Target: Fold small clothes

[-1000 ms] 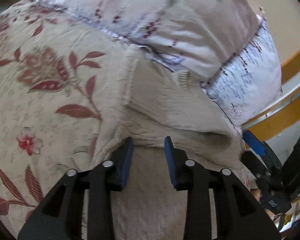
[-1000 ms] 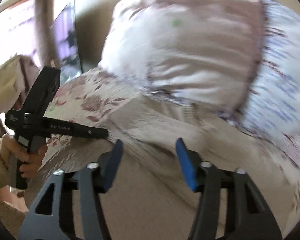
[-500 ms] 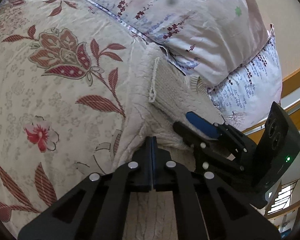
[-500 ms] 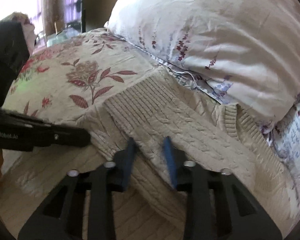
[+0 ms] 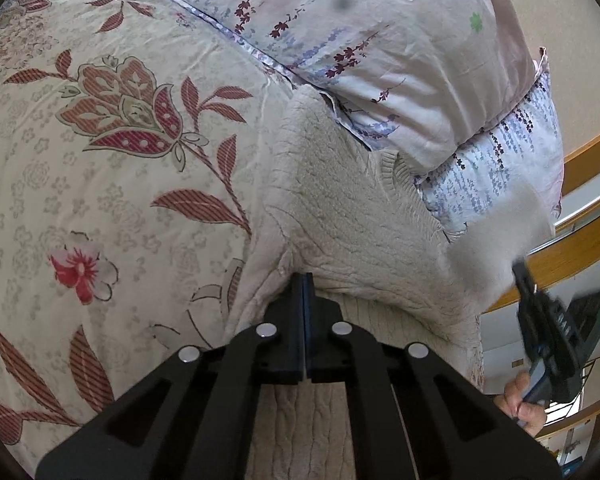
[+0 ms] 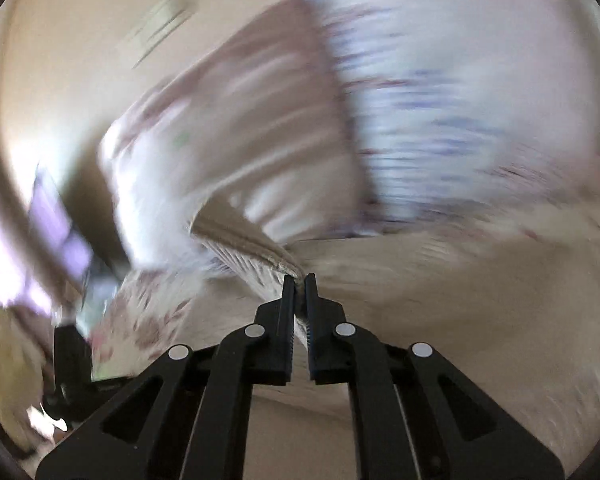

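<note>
A cream cable-knit sweater (image 5: 360, 224) lies on the floral bedspread (image 5: 100, 160), its top against the pillows. My left gripper (image 5: 305, 280) is shut, its tips pressed on a fold of the sweater; whether knit is pinched is unclear. My right gripper (image 6: 299, 280) is shut on the sweater's ribbed edge (image 6: 244, 244) and holds it lifted; this view is heavily blurred. The right gripper also shows at the right edge of the left wrist view (image 5: 548, 344), raised, with blurred knit (image 5: 500, 240) trailing from it.
Two floral pillows (image 5: 380, 40) lean against the wall behind the sweater. A wooden bed frame rail (image 5: 588, 240) runs at the right. A dark screen (image 6: 56, 220) stands at the left in the right wrist view.
Both grippers closed from open. The right gripper took the sweater's edge and swung it up and to the right, away from the left gripper. The left gripper stayed in place.
</note>
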Available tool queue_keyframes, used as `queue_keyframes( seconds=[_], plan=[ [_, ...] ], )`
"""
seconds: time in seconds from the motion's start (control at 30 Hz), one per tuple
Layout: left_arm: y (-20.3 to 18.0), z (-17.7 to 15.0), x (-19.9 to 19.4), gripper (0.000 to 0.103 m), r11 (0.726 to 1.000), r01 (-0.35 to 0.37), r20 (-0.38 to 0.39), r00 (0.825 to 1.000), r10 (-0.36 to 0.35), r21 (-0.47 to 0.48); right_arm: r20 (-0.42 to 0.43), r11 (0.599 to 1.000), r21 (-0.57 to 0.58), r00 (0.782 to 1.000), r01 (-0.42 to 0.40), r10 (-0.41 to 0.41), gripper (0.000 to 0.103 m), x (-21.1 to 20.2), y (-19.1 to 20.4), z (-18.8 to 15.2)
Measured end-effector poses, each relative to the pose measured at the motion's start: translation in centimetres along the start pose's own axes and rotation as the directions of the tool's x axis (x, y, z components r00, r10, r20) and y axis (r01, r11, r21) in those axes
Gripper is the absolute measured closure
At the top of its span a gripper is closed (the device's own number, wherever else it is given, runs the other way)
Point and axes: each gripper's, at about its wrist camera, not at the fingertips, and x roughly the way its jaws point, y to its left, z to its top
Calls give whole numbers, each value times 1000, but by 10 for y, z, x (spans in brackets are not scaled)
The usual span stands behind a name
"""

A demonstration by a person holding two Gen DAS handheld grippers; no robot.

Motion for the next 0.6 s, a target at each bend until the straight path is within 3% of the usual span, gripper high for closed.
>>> queue_keyframes(
  seconds=[0.1,0.17,0.2,0.23,0.4,0.47,0.6],
  plan=[
    [0,0,0,99,1000,4,-4,1000,-4,-5,-66,985,120,991,127,-120,94,-16,-51,-10],
    [1,0,0,99,1000,7,-9,1000,-7,-11,-142,959,235,981,161,-130,81,-19,-85,-15],
    [1,0,0,99,1000,7,-10,1000,-7,-13,-160,941,299,980,159,-114,62,-22,-100,-16],
    [1,0,0,99,1000,7,-12,1000,-7,-15,-160,928,337,981,156,-107,52,-25,-109,-17],
    [1,0,0,99,1000,7,-13,1000,-7,-19,-169,857,488,981,164,-91,53,-25,-148,-14],
    [2,0,0,99,1000,6,-13,1000,-6,-18,-201,826,526,973,202,-110,54,-21,-157,-16],
    [2,0,1,99,1000,6,-13,1000,-6,-19,-204,812,533,968,236,-148,60,-17,-160,-22]
  ],
)
